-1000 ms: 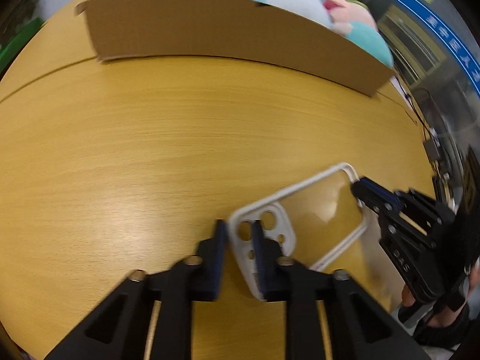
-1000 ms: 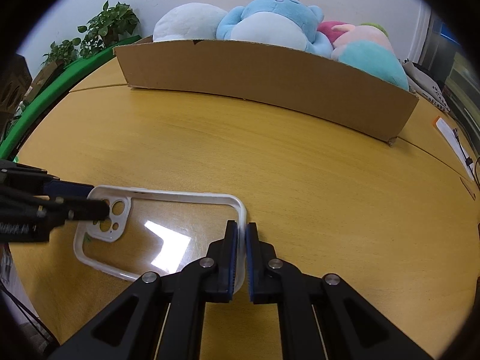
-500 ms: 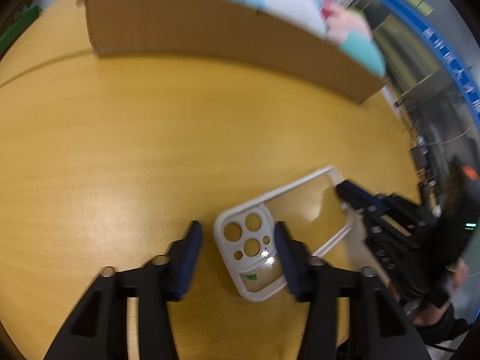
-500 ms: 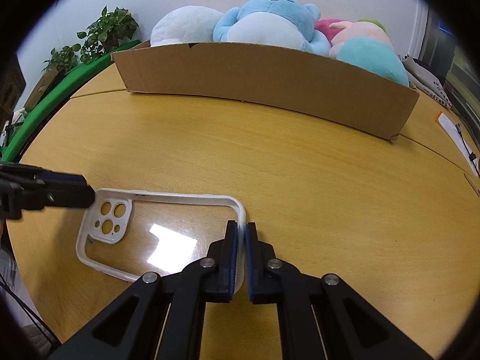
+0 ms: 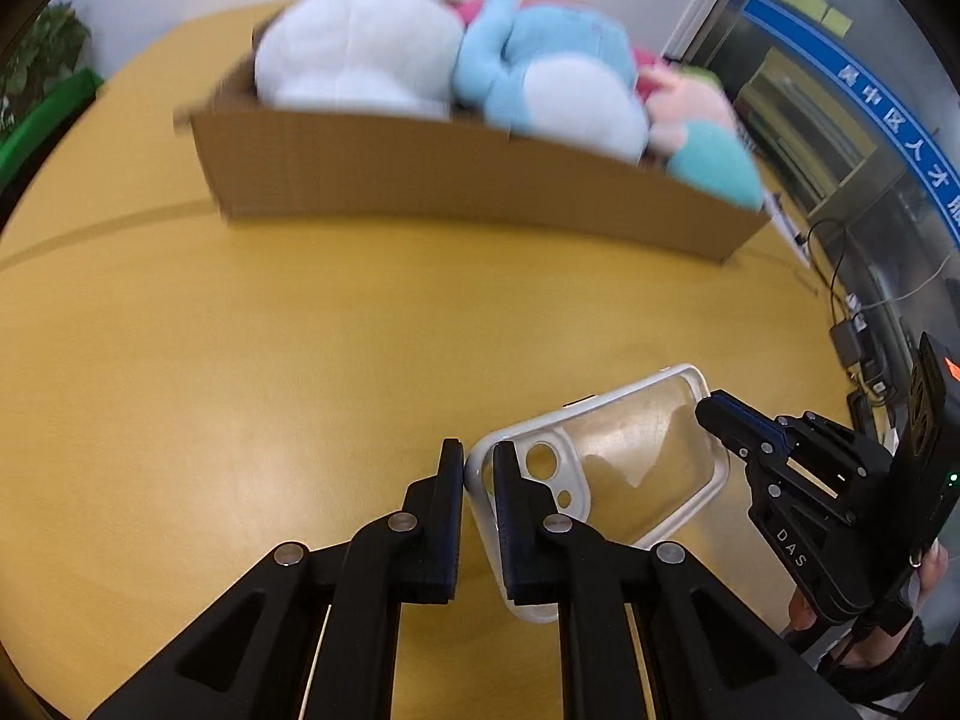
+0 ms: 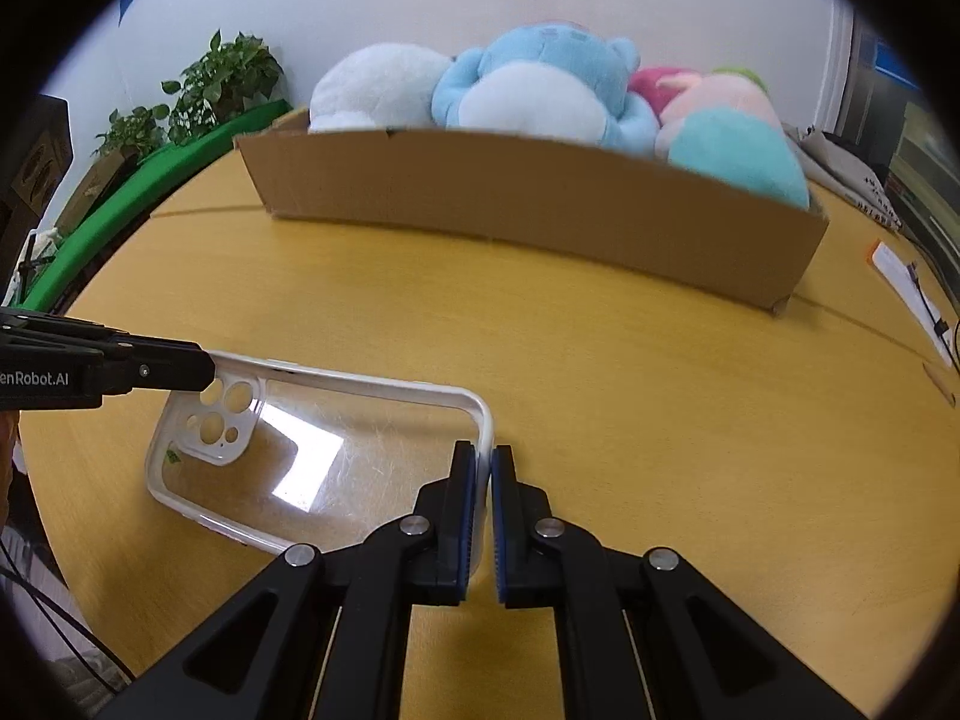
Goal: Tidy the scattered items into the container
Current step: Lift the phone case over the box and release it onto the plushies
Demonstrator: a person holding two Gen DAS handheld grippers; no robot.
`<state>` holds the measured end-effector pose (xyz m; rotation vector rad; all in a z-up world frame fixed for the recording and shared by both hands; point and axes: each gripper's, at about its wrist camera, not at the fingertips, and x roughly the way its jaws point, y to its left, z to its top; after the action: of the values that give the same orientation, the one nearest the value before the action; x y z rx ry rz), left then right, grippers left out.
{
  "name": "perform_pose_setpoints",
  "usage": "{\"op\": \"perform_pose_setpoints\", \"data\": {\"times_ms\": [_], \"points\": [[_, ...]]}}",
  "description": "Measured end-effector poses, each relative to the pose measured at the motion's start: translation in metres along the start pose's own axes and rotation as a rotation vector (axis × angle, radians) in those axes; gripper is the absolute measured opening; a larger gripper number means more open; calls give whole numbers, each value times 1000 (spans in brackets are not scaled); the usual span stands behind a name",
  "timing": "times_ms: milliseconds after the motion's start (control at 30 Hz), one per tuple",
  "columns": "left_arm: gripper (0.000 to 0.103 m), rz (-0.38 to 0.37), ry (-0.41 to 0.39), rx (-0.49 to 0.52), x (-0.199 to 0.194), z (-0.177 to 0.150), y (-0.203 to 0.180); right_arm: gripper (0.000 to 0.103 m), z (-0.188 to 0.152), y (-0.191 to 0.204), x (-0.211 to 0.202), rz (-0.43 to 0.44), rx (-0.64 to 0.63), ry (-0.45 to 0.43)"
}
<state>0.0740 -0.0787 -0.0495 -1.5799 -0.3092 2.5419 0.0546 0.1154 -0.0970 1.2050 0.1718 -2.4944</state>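
Observation:
A clear phone case with a white rim point(image 6: 336, 450) is held a little above the wooden table point(image 6: 660, 396). My right gripper point(image 6: 485, 468) is shut on the rim at its plain end. My left gripper point(image 5: 478, 468) is shut on the rim at the camera-hole end; the case also shows in the left wrist view point(image 5: 630, 468). In the left wrist view the right gripper point(image 5: 717, 420) comes in from the right. In the right wrist view the left gripper point(image 6: 207, 369) comes in from the left. A long cardboard box point(image 6: 540, 210) holding plush toys point(image 6: 540, 84) stands at the table's far side.
A green plant point(image 6: 222, 78) and a green strip point(image 6: 138, 192) lie beyond the table's left edge. Papers point(image 6: 906, 282) lie at the right edge. Cables and a small adapter point(image 5: 846, 342) sit off the table's right side in the left wrist view.
My left gripper opened, shifted to the case's corner and shut again on the rim. The case has risen and both views now tilt up toward the box.

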Motion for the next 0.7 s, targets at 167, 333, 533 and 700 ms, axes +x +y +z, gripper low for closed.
{"op": "perform_pose_setpoints", "data": {"times_ms": [167,333,533,700], "points": [[9,2,-82,39,-11,44,-2,5,43,-2,-13,-15,-22,-91],[8,-21,-144,71,-15,102,3,5,100,-10,-21,-36,-33,-192],[8,-15,-202,120,-5,190,-4,5,176,-39,-9,-64,-14,-261],[8,-17,-222,139,10,268,-5,5,248,-70,16,-87,16,-285]]}}
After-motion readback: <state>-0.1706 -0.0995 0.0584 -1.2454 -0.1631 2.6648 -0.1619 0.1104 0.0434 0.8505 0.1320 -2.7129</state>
